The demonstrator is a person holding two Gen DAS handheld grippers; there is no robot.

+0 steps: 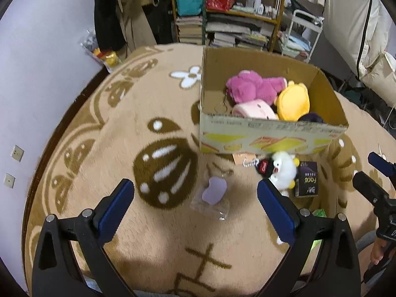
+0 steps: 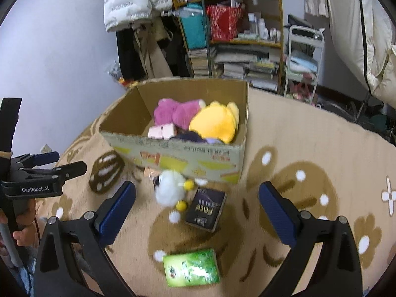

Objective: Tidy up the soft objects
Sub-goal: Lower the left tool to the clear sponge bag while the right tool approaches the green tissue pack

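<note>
Left wrist view: an open cardboard box on a patterned blanket holds a magenta plush, a yellow plush, a pale pink plush and a dark item barely visible. Before the box lie a white plush, a purple pouch in clear wrap, and a dark packet printed "Face". Right wrist view: a green packet lies nearest; its print is unreadable. The left hand-held gripper, marked "GenRobot.AI", and the right hand-held gripper both gape wide, holding nothing.
</note>
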